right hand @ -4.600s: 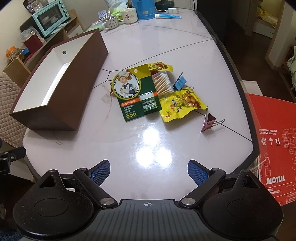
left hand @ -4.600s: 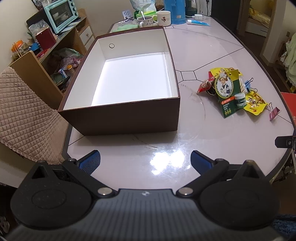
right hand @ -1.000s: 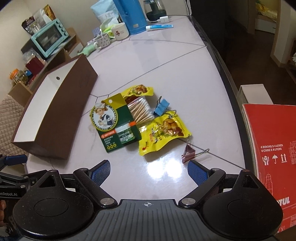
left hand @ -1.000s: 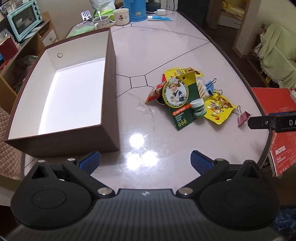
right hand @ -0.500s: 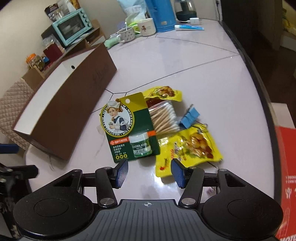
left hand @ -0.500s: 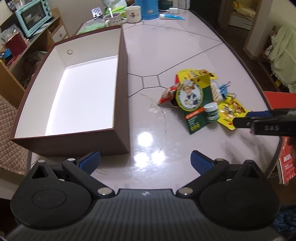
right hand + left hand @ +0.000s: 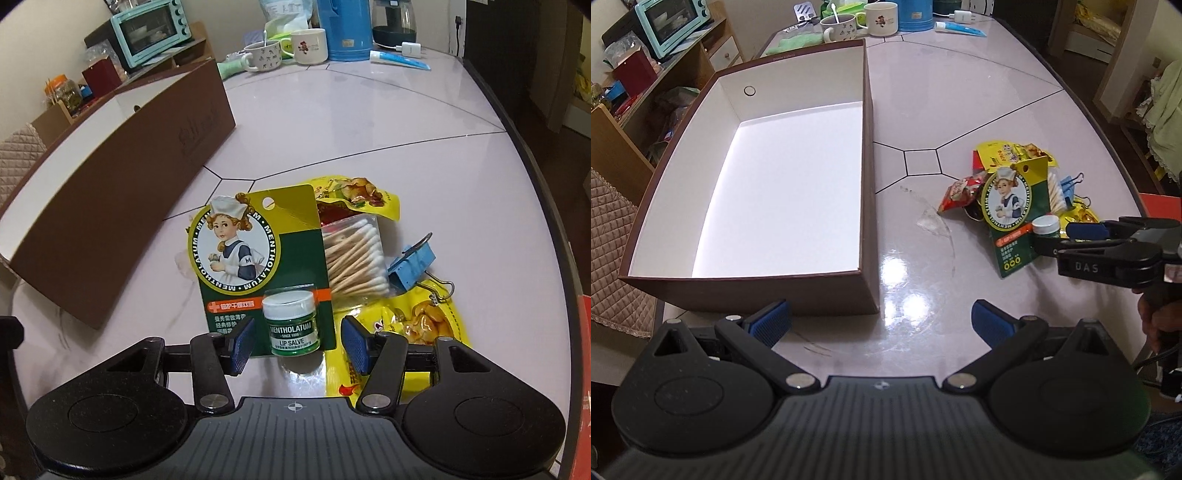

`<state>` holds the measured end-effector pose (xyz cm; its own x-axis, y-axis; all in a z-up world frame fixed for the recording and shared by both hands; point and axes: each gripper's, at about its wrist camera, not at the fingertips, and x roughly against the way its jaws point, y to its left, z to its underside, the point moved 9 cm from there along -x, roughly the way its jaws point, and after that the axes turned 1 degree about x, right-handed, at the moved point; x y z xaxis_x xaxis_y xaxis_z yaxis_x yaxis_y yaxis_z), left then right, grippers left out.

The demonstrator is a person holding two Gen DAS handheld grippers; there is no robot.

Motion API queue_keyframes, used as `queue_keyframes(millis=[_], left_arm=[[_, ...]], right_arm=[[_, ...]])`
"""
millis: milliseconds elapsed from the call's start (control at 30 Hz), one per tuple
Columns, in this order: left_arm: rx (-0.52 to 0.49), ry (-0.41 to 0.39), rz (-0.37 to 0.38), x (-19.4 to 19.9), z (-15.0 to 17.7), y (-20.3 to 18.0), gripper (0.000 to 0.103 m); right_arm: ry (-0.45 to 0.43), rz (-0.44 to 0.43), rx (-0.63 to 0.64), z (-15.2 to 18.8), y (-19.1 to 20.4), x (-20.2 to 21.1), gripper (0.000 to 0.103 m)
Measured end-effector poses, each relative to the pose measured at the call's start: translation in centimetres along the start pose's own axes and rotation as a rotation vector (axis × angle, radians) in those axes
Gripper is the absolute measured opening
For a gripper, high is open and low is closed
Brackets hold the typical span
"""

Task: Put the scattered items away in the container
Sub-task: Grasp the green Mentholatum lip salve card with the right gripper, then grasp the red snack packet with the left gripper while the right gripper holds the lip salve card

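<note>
The brown box [image 7: 867, 147] with a white inside stands empty at the table's left; its outer wall [image 7: 122, 177] shows in the right wrist view. Right of it lies a pile: a green Mentholatum card [image 7: 258, 254] with a lip salve jar [image 7: 291, 323], a bag of cotton swabs [image 7: 354, 258], a blue binder clip [image 7: 412, 267], yellow snack packets [image 7: 424, 321] and a red packet [image 7: 960, 192]. My right gripper [image 7: 299, 345] is low over the card, jaws half narrowed, one on each side of the jar without touching it. My left gripper [image 7: 881, 323] hangs wide open by the box's near corner, holding nothing.
Two mugs [image 7: 306, 44], a blue jug [image 7: 345, 26] and a toothpaste tube [image 7: 400, 60] stand at the table's far end. A mint toaster oven [image 7: 670, 20] sits on shelving to the left. The table's dark edge [image 7: 554, 229] curves along the right, a red carton [image 7: 1161, 203] beyond it.
My right gripper came down and forward onto the pile, and its jaws narrowed from wide to half around the jar. The left gripper drifted a little; the box looks nearer.
</note>
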<state>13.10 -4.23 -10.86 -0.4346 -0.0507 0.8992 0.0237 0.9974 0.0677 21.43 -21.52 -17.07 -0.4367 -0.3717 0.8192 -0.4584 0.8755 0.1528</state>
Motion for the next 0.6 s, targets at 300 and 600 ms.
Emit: queue_keyframes(millis=[300, 600], left_arm=[[-0.004, 0.000, 0.019, -0.2, -0.1, -0.1, 0.103], [-0.063, -0.054, 0.107, -0.1, -1.0, -3.2, 0.099]], right_arm=[[-0.042, -0.005, 0.033, 0.1, -0.1, 0.3, 0.030], [-0.160, -0.038, -0.114, -2.8, -3.7, 5.9, 0.030]])
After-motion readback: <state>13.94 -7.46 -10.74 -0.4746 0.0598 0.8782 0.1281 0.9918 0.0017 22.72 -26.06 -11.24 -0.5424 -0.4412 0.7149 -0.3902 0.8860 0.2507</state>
